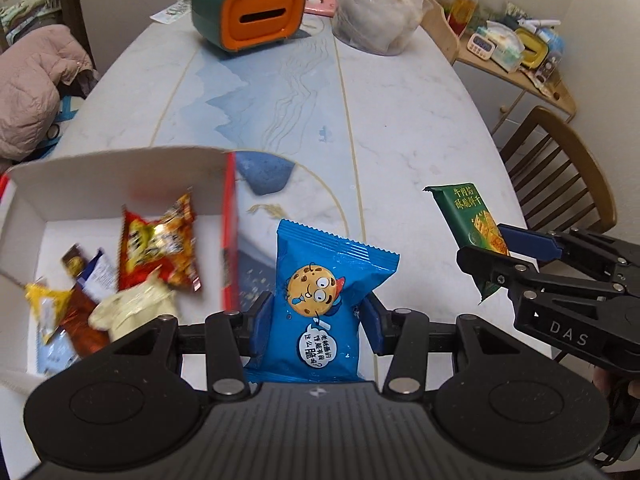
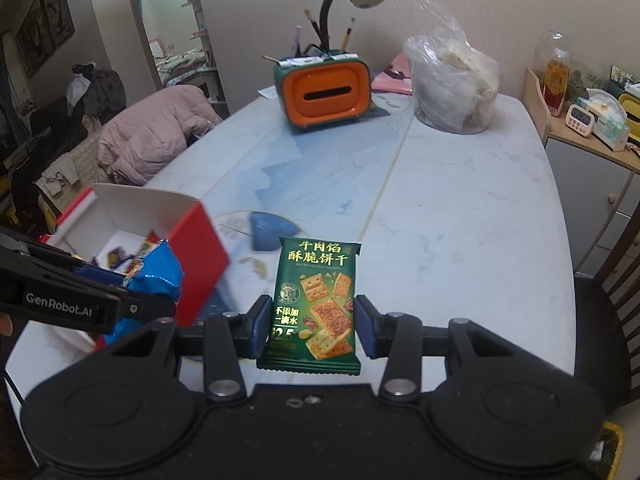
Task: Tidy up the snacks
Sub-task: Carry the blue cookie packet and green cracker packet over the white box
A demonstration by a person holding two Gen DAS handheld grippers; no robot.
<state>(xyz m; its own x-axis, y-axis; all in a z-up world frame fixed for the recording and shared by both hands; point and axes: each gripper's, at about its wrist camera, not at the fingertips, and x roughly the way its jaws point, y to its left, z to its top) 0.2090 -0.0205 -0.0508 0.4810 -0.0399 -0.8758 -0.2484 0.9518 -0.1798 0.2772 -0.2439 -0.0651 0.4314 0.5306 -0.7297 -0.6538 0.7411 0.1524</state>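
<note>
My left gripper [image 1: 316, 324] is shut on a blue cookie packet [image 1: 324, 300] and holds it above the table, just right of a red and white box [image 1: 120, 176]. The box holds several snack packets [image 1: 160, 244]. My right gripper [image 2: 314, 326] is shut on a green cracker packet [image 2: 316, 300], held over the table's near edge. In the left wrist view the right gripper [image 1: 486, 254] and the green packet [image 1: 468, 216] show at right. In the right wrist view the blue packet [image 2: 156, 276] and the box [image 2: 192, 248] show at left.
A marble-pattern table [image 1: 400, 120] carries an orange and green tissue holder [image 1: 248, 12] and a clear plastic bag [image 1: 376, 8] at the far end. A wooden chair [image 1: 560, 160] stands at right. A side shelf [image 1: 520, 52] holds small items. A pink jacket [image 2: 152, 132] lies at left.
</note>
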